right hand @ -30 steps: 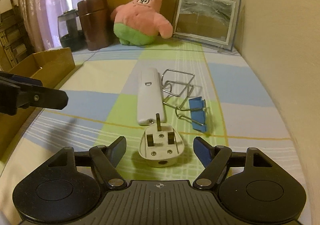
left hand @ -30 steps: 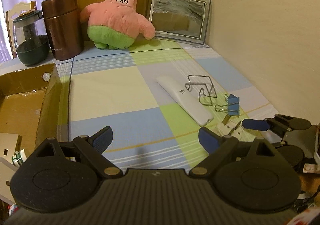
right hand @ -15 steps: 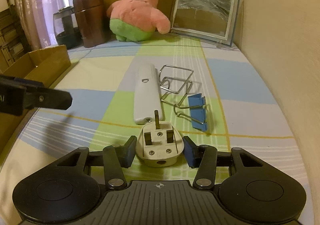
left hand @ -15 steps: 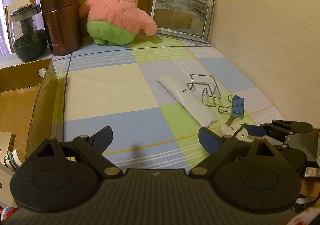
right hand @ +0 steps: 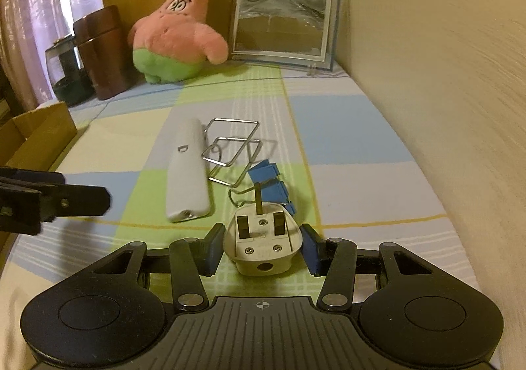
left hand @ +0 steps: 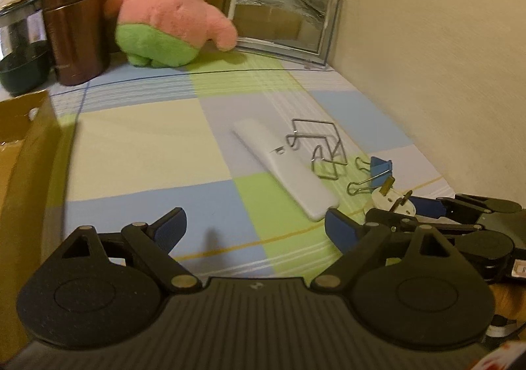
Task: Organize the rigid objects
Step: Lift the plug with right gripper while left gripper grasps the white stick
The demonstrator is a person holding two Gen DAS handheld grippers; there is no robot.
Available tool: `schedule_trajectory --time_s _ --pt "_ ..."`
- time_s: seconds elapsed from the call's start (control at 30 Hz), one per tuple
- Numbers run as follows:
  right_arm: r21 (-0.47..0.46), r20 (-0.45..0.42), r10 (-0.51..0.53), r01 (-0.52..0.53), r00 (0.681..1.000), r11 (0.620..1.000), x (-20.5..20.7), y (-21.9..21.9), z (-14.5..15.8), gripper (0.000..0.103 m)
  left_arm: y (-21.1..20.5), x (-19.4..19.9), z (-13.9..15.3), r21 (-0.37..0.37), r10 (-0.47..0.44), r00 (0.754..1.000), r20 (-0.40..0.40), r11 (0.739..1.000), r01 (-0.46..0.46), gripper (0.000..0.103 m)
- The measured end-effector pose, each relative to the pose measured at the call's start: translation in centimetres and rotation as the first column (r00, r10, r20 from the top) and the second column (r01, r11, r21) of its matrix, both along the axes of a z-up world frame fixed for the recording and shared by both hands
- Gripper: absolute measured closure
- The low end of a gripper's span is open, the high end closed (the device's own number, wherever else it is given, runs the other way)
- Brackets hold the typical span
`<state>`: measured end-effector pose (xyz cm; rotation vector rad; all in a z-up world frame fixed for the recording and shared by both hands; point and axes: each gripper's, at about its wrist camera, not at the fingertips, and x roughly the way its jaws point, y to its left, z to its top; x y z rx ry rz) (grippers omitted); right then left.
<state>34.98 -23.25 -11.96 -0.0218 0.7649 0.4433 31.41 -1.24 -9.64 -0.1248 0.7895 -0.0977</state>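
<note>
A surface covered with a checked cloth (right hand: 345, 126) in blue, green and cream runs along a pale wall, and a pink star-shaped plush toy (right hand: 174, 41) and a glass picture frame (right hand: 282, 19) stand at its far end. Since a second ago the fingers of the right gripper (right hand: 261, 250) have been brought together from a wide stance, and the white three-pin plug (right hand: 263, 243) is now clenched between the two blue pads, its pins pointing up. It seems to be raised a little from the cloth, though this cannot be told for certain. The grasp is judged to be complete, so the carrying to a place of storage is probably next.

The left gripper (left hand: 254, 227) is kept released, with nothing between its fingers, low over the cloth. Just beyond the plug a blue binder clip (right hand: 273, 181), a bent wire stand (right hand: 235, 153) and a long white remote-like case (right hand: 187, 172) are lying close together. An open cardboard box (right hand: 39, 136) is seen at the left edge, and the left gripper is found between the plug and this box.
</note>
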Motion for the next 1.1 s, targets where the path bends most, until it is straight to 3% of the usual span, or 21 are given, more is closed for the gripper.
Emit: schedule_trajectory --time_s 0.23,0.33,0.4,0.5,0.67,0.77,0.83,0.9,1.1 --pt "0.002 -0.003 -0.036 0.036 0.999 0.999 0.2 -1.0 0.3 0.057 -2.2 2.5 -1.0 -0.003 -0.033 0.999 0.005 0.999 0.033 0.023" --pt "0.006 -0.005 -0.056 0.056 0.998 0.998 0.4 -1.5 0.3 0.057 -3.1 3.8 -1.8 -0.020 -0.042 0.999 -0.011 0.999 0.042 0.028" --pt "0.012 -0.005 -0.071 0.071 0.997 0.997 0.4 -1.9 0.5 0.057 -3.5 4.5 -2.4 -0.042 -0.041 0.999 -0.020 0.998 0.040 0.038" --pt "0.020 -0.010 -0.093 0.093 0.996 0.995 0.5 -2.4 0.5 0.057 -4.0 5.2 -3.1 -0.069 -0.040 0.999 -0.029 0.997 0.038 0.040" --pt "0.021 -0.014 -0.106 0.106 0.994 0.994 0.6 -2.6 0.5 0.057 -4.9 6.0 -3.4 -0.019 -0.037 0.999 -0.008 0.999 0.037 0.042" --pt "0.008 -0.009 -0.101 0.101 0.995 0.995 0.6 -2.5 0.5 0.057 -5.4 6.1 -3.4 0.054 -0.047 0.999 -0.005 0.997 0.047 0.055" --pt "0.003 -0.011 -0.099 0.099 0.995 0.995 0.6 -2.4 0.4 0.057 -5.0 5.7 -3.4 0.062 -0.051 0.999 -0.005 0.997 0.051 0.060" --pt "-0.001 -0.014 -0.098 0.098 0.995 0.995 0.5 -2.4 0.4 0.057 -4.4 5.0 -3.3 0.068 -0.054 0.999 -0.007 0.996 0.055 0.068" --pt "0.010 -0.036 -0.067 0.067 0.997 0.998 -0.1 -1.6 0.8 0.057 -2.1 0.8 -3.2 0.085 -0.042 0.999 -0.022 0.995 0.044 0.071"
